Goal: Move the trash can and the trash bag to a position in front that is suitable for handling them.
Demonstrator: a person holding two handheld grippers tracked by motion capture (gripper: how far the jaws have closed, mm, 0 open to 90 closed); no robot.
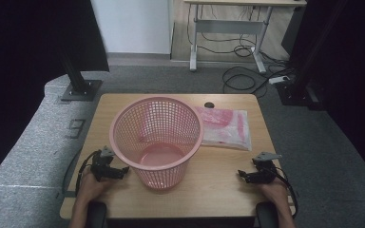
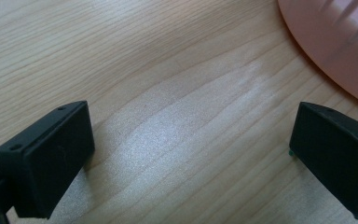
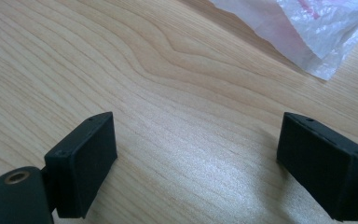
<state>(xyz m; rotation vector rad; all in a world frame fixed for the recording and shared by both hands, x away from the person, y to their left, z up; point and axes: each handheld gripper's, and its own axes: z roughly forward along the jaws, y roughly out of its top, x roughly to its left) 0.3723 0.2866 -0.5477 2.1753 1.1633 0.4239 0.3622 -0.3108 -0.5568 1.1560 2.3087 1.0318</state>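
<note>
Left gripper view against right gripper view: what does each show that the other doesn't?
Left gripper view alone: the curved edge of the pink basket at upper right, beyond the open left hand-held gripper. Right gripper view alone: a corner of the clear plastic bag with pink print at upper right, beyond the open right hand-held gripper. Both: bare wooden table between two black jaws set wide apart, nothing between them.

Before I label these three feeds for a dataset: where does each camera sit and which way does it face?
High view: above the person's side, looking forward and down at the table, pink basket, plastic bag; forearms, both grippers.
Left gripper view: on the left gripper, facing down at the wood; open fingers, basket edge.
Right gripper view: on the right gripper, facing down at the wood; open fingers, bag corner.
Both gripper views share the tabletop.
</note>
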